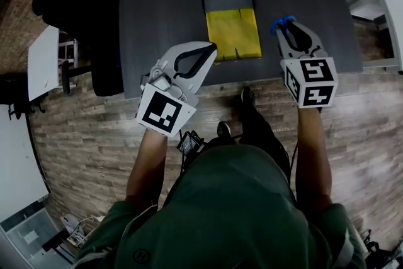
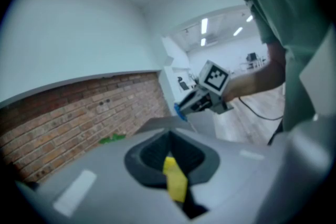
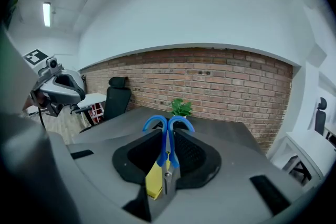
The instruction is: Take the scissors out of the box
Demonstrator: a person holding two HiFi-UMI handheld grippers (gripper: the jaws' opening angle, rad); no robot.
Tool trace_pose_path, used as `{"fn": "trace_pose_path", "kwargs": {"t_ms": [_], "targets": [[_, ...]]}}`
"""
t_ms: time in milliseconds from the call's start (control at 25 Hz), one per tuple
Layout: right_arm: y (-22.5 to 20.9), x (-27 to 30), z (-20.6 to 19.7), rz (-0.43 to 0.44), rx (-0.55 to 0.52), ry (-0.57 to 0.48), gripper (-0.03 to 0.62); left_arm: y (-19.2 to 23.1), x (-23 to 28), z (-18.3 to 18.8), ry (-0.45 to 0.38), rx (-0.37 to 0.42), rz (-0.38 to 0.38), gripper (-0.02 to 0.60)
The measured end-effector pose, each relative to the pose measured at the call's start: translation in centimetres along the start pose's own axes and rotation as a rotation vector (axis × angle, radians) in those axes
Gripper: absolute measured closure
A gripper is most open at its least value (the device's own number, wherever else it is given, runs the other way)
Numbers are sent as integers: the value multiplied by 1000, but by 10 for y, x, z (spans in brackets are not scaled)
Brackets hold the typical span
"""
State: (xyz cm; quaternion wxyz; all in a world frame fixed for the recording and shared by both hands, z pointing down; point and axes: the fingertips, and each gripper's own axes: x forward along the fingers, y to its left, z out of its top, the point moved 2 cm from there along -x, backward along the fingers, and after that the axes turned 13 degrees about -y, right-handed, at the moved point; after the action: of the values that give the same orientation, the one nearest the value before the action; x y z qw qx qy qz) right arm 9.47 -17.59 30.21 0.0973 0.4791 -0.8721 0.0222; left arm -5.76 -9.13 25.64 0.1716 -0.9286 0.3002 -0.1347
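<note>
My right hand-held gripper [image 1: 284, 26] is clamping the scissors [image 3: 168, 147], out of the box [image 1: 233, 31]; left hand-held gripper [image 1: 211, 48] is idling, jaws together. Likely setting them down next

— Is there anything I can read from up here?
— No words or numbers, you won't find any. The cube [image 1: 165, 111] on your left gripper [image 1: 211, 50] shows a black-and-white square marker, a pattern rather than lettering.
— And the right gripper [image 1: 284, 23]?
— Its cube [image 1: 310, 80] shows you two such markers. The round emblem [image 1: 141, 255] on your green shirt [image 1: 233, 198] is too small to read.
</note>
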Motion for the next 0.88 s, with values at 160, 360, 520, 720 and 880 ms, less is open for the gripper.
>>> {"fn": "trace_pose_path", "kwargs": {"t_ms": [160,360,520,720,880], "targets": [[-10,-13,-5,-25,7,4,517,-5,9,3,-9,1,-20,581],[-23,-23,-12,-54,24,11,517,-10,24,5,-14,4,-56,581],[-32,-30,-20,-73,40,18,517,-14,35,5,-21,0,-81,581],[-46,-37,-33,-97,59,35,517,-20,52,0,-17,-16,-108,581],[-54,-40,-45,-112,75,51,517,-25,62,-3,-15,-22,-130,581]]}}
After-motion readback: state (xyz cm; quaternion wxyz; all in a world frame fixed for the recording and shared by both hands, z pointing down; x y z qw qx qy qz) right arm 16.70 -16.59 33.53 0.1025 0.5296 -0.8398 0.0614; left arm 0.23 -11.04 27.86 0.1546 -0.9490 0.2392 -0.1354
